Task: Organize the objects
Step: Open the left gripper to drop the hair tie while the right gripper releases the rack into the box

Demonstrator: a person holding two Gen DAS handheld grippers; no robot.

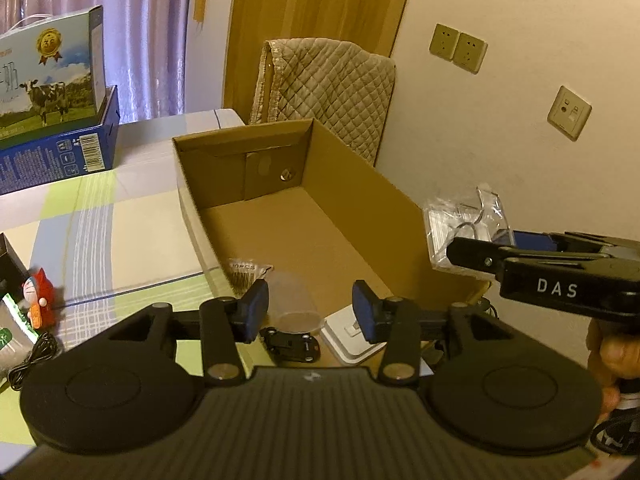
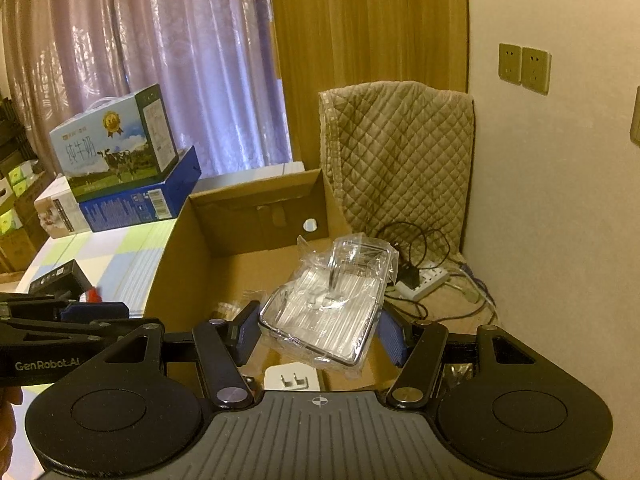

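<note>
An open cardboard box [image 1: 360,184] lies on the table. On its floor lie a clear plastic cup [image 1: 294,304], a black mouse [image 1: 292,344], a white charger [image 1: 352,336] and a small packet [image 1: 248,272]. My left gripper [image 1: 312,312] hangs open above the cup and mouse, with nothing between its pads. My right gripper [image 2: 318,332] is shut on a clear plastic-wrapped package [image 2: 324,312] and holds it over the box's [image 2: 180,272] right side. From the left wrist camera that package [image 1: 460,220] shows at the box's right wall, with the right gripper [image 1: 480,242] on it.
Stacked milk cartons [image 2: 116,148] stand at the table's far left. A red figurine [image 1: 40,296] and a black cable [image 1: 32,360] lie left of the box. Behind the box stands a quilted cover [image 2: 400,160]. A power strip [image 2: 420,284] with cables sits to its right, by the wall.
</note>
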